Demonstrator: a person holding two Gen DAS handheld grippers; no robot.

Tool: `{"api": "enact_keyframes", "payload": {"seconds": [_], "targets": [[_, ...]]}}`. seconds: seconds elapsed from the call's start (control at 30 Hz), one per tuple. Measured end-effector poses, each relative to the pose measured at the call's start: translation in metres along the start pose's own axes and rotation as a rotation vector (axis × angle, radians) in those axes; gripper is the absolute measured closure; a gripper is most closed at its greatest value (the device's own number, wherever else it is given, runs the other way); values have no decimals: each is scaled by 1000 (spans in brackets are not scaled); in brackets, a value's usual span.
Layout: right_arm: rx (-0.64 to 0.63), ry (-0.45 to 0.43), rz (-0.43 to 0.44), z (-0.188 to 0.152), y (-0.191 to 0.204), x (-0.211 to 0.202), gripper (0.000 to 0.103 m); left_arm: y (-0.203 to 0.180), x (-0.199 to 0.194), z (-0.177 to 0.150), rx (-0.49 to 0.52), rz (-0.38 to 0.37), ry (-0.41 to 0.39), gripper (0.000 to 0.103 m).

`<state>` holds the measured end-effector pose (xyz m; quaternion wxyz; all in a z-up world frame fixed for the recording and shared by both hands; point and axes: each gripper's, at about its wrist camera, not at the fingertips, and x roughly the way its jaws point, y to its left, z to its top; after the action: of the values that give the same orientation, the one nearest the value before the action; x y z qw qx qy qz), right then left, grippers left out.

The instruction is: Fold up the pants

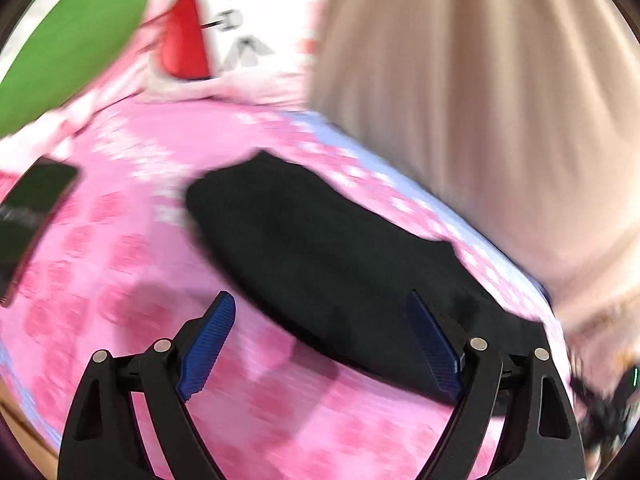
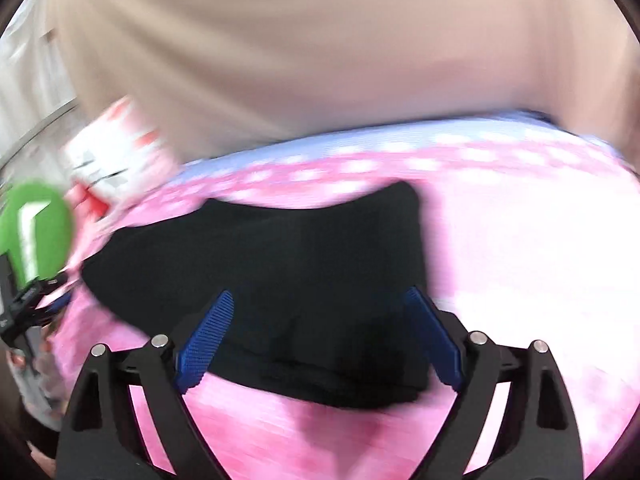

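Note:
The black pants (image 1: 320, 248) lie folded in a compact bundle on a pink patterned bedsheet (image 1: 120, 248). My left gripper (image 1: 320, 300) is open and empty, hovering above the near edge of the bundle, its blue pads (image 1: 208, 340) spread wide. The pants also show in the right wrist view (image 2: 280, 264). My right gripper (image 2: 320, 300) is open and empty just above their near edge. Both views are motion-blurred.
A beige curtain (image 1: 460, 80) hangs beyond the bed. A white and red cushion (image 1: 224, 28) lies at the back. A dark phone (image 1: 32, 216) lies on the sheet at left. The left gripper's green-marked body (image 2: 32, 228) shows at the right view's left edge.

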<state>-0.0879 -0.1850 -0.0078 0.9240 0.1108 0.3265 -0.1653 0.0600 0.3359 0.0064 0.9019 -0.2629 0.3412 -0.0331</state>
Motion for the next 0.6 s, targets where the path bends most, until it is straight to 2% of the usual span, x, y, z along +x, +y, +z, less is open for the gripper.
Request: {"api": "enact_keyframes", "payload": {"seconds": [0.1, 0.2, 0.27, 0.3, 0.37, 0.43, 0.5, 0.53, 0.57, 0.6], "targets": [[144, 52, -6, -8, -41, 7, 17, 35, 16, 17, -127, 15, 4, 19], [182, 85, 23, -18, -46, 24, 17, 66, 31, 27, -278, -27, 26, 18], [189, 108, 55, -22, -45, 35, 15, 78, 45, 32, -350, -80, 60, 18], [195, 121, 72, -22, -42, 43, 15, 80, 51, 31, -368, -83, 80, 19], [203, 137, 96, -21, -40, 51, 15, 75, 54, 33, -348, -71, 67, 18], [205, 134, 102, -18, -37, 60, 10, 68, 59, 34, -333, -98, 85, 18], [220, 131, 132, -14, -36, 63, 10, 62, 69, 36, -323, -123, 112, 18], [226, 128, 155, -13, -36, 63, 31, 58, 75, 38, -299, -129, 115, 18], [234, 147, 201, -10, -31, 71, 56, 53, 78, 41, -274, -119, 116, 21], [246, 153, 205, -8, -31, 73, 72, 46, 83, 43, -244, -130, 130, 43]]}}
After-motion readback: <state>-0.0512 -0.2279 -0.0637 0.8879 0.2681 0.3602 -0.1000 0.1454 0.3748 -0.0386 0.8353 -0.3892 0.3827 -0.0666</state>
